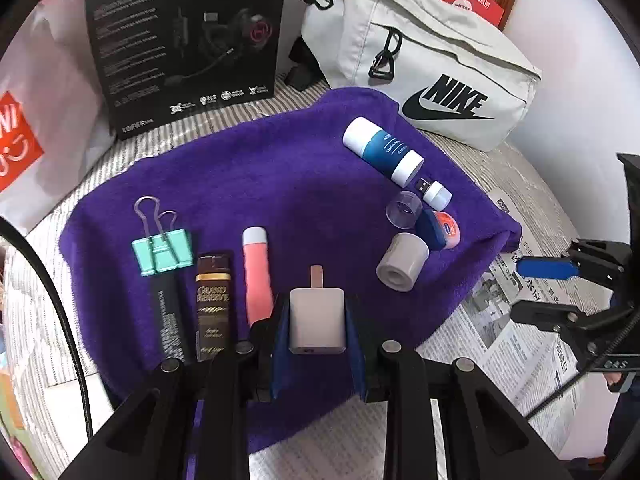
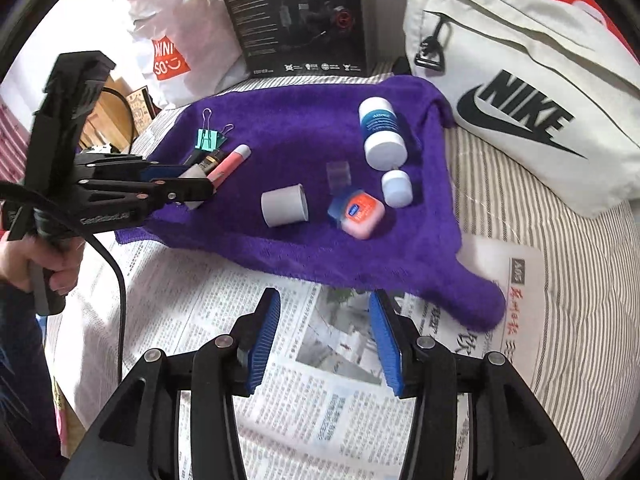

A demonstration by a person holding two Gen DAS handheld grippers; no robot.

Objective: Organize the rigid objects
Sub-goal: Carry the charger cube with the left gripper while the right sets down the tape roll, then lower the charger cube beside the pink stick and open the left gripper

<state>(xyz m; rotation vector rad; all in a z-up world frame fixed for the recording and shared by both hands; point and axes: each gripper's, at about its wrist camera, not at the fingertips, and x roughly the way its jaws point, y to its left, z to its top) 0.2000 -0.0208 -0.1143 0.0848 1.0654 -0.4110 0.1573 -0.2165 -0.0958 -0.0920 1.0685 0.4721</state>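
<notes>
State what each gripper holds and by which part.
Left gripper: jaws clamp the white charger by its flat sides. Right gripper: open, holds nothing.

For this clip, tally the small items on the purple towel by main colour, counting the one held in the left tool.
Green: 1, mint binder clip
Black: 2, dark tube; gold-lettered black tube
Pink: 1, pink tube
Grey or beige: 2, held beige charger block; grey cylinder
Blue-white: 3, bottle; USB stick; Vaseline tin
Clear: 1, cap
Total: 10
</notes>
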